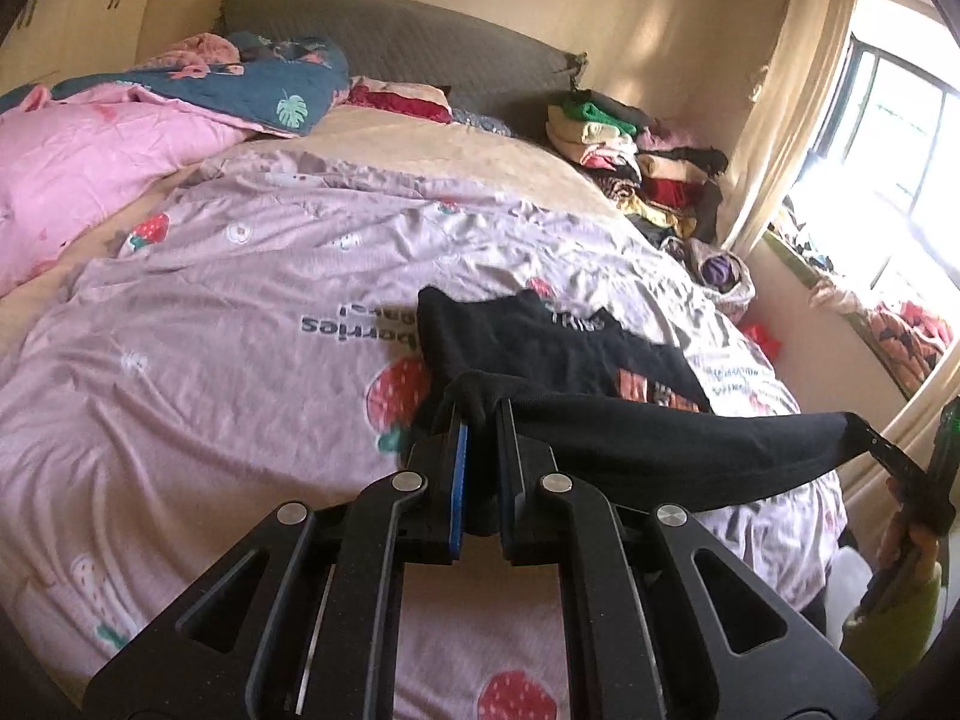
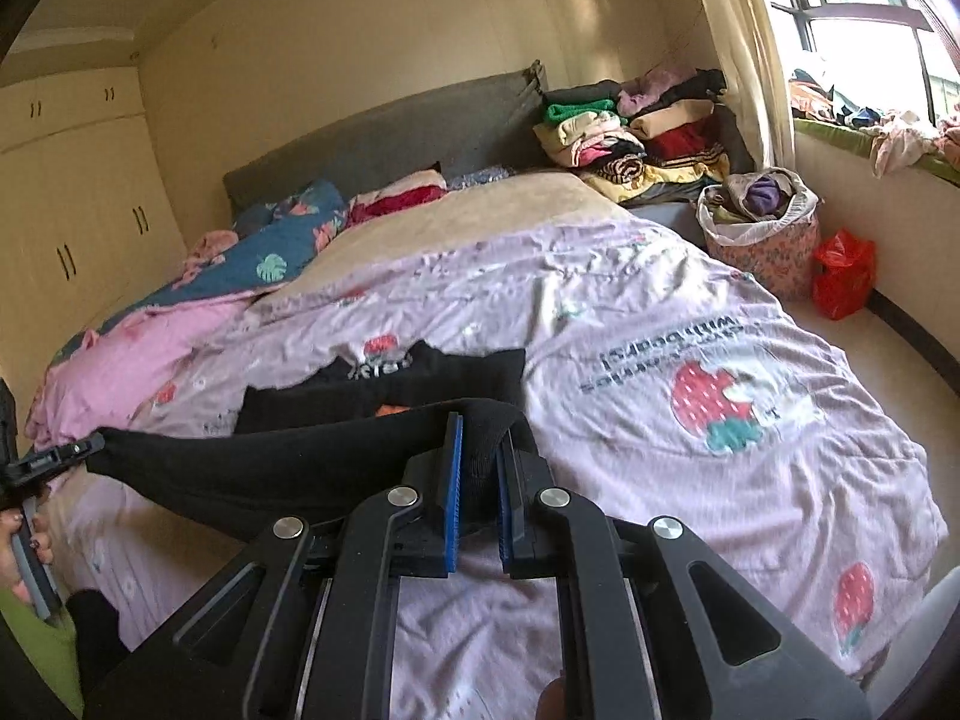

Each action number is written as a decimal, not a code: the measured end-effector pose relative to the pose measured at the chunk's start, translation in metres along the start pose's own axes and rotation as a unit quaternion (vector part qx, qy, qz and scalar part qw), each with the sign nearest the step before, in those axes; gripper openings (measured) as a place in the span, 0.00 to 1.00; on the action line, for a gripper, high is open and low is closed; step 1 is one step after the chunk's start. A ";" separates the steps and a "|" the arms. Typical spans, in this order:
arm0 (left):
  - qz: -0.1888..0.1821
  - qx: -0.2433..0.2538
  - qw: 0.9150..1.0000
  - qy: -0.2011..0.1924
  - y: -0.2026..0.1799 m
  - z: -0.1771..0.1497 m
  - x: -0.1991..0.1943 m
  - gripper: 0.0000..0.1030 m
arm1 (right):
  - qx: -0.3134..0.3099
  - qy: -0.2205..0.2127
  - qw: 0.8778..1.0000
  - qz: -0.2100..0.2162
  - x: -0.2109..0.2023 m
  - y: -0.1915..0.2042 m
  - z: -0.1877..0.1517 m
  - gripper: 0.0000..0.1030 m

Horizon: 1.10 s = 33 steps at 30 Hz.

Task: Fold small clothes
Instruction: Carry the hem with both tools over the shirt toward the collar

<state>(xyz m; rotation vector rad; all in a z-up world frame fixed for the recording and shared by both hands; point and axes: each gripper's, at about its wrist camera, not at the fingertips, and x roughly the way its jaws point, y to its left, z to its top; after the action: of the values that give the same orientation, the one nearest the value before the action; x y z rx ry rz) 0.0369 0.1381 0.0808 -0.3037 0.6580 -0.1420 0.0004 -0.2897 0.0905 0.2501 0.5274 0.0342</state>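
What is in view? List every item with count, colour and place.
shirt: one, black with print, far half flat on bed, near edge lifted
sheet: one, lilac with strawberries, over bed
quilt: one, pink and teal, bed's far left
headboard: one, grey, against wall
clothes pile: one, mixed colours, far right beside headboard
basket: one, floral, floor beside bed
bag: one, red, floor under window
wardrobe: one, cream, left wall
left claw: shut on shirt's near edge
right claw: shut on same edge
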 end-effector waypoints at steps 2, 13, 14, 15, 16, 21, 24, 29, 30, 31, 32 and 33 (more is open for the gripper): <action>0.002 -0.003 1.000 -0.004 0.001 0.007 0.004 0.02 | 0.004 -0.003 1.000 -0.003 0.005 0.000 0.006 0.08; 0.007 -0.025 0.999 -0.023 0.004 0.038 0.032 0.02 | 0.016 -0.015 1.000 -0.020 0.041 0.005 0.034 0.08; 0.011 -0.024 0.999 -0.025 0.003 0.041 0.035 0.02 | 0.019 -0.016 1.000 -0.020 0.044 0.005 0.036 0.08; 0.014 -0.024 0.999 -0.025 0.003 0.043 0.038 0.02 | 0.022 -0.016 0.999 -0.020 0.048 0.005 0.038 0.08; 0.016 -0.025 0.999 -0.026 0.003 0.045 0.041 0.02 | 0.024 -0.015 0.999 -0.020 0.052 0.005 0.041 0.08; 0.027 -0.033 0.999 -0.021 0.010 0.056 0.059 0.02 | 0.028 -0.016 0.999 -0.027 0.072 0.005 0.050 0.08; 0.033 -0.036 0.999 -0.014 0.014 0.063 0.072 0.02 | 0.032 -0.018 0.999 -0.029 0.085 0.004 0.055 0.08; 0.048 -0.029 0.998 -0.006 0.015 0.068 0.093 0.02 | 0.042 -0.006 0.998 -0.045 0.111 -0.002 0.056 0.08; 0.048 -0.031 0.998 -0.004 0.016 0.068 0.097 0.02 | 0.046 -0.004 0.998 -0.046 0.116 -0.003 0.055 0.08; 0.050 -0.031 0.998 -0.002 0.017 0.068 0.102 0.02 | 0.048 -0.002 0.998 -0.047 0.119 -0.004 0.055 0.08; 0.054 -0.029 0.998 -0.001 0.017 0.069 0.107 0.02 | 0.050 0.002 0.997 -0.050 0.126 -0.004 0.054 0.08; 0.057 -0.028 0.998 -0.001 0.018 0.069 0.111 0.02 | 0.049 0.003 0.997 -0.053 0.130 -0.004 0.054 0.08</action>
<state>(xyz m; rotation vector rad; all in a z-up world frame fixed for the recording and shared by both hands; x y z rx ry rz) 0.1669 0.1464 0.0627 -0.3187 0.6770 -0.0141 0.1396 -0.2935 0.0700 0.3167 0.5482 -0.0943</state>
